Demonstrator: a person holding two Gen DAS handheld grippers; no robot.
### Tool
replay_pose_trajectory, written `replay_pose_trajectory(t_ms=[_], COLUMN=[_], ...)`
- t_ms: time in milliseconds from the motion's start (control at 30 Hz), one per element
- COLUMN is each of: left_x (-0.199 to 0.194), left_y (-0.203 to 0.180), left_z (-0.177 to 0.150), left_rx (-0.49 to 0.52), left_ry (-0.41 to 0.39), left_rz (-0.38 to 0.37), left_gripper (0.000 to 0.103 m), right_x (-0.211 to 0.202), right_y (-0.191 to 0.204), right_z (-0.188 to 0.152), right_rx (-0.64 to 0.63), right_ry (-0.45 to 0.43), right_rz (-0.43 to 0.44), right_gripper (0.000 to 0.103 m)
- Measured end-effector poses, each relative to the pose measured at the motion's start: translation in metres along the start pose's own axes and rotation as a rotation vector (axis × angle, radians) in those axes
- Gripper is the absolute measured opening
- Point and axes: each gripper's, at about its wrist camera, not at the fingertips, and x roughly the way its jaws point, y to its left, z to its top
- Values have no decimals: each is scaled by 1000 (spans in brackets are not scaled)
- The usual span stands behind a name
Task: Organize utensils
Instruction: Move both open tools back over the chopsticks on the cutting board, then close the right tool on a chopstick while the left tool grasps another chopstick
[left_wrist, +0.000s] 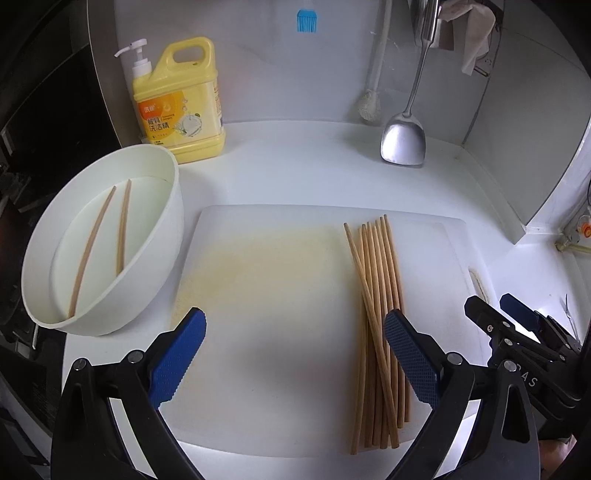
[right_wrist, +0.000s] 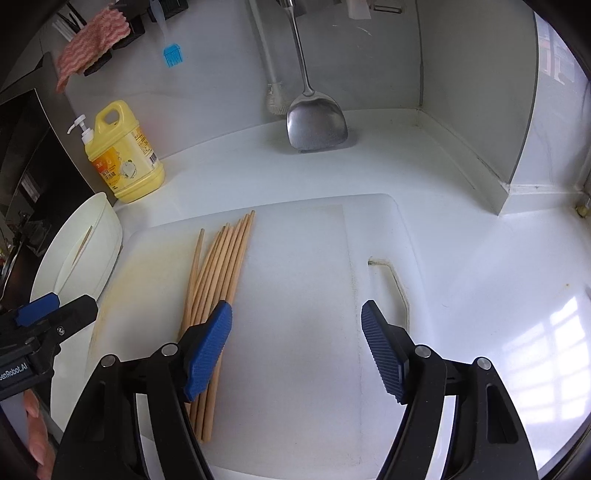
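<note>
Chopsticks: my bundle (left_wrist: 376, 325) lies on the cutting board (left_wrist: 266, 295), heaped for easy picking.
Bowl: the white bowl (left_wrist: 40, 266) holds two chopsticks (left_wrist: 107, 240), probably the collecting spot.
Left tongs (left_wrist: 295, 354): released, empty.
Right tongs (right_wrist: 297, 347): released, empty, beside the bundle.

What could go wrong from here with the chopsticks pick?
1. The chopsticks lie packed and crossed on the cutting board; the open left gripper may pinch several or scatter them.
2. The right gripper, also open, hovers just beside the same pile; the two grippers could collide.
3. The white bowl, holding two chopsticks already, sits tilted against the board edge, so a bump may tip it.
</note>
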Motion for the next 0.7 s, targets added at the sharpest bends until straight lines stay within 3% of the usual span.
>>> replay_pose_trajectory(t_ms=[133, 400, 700], left_x=[29, 49, 67], left_y=[-5, -21, -9], left_z=[-8, -13, -24], left_rx=[3, 21, 6], left_ry=[1, -37, 5], left_rz=[-15, -100, -63], left_gripper=[96, 96, 96], right_x=[14, 17, 21], right_y=[-10, -15, -3], right_z=[-8, -14, -17], right_rx=[40, 50, 15], right_ry=[-10, -60, -41], right_rz=[-19, -34, -29], right_gripper=[69, 69, 69])
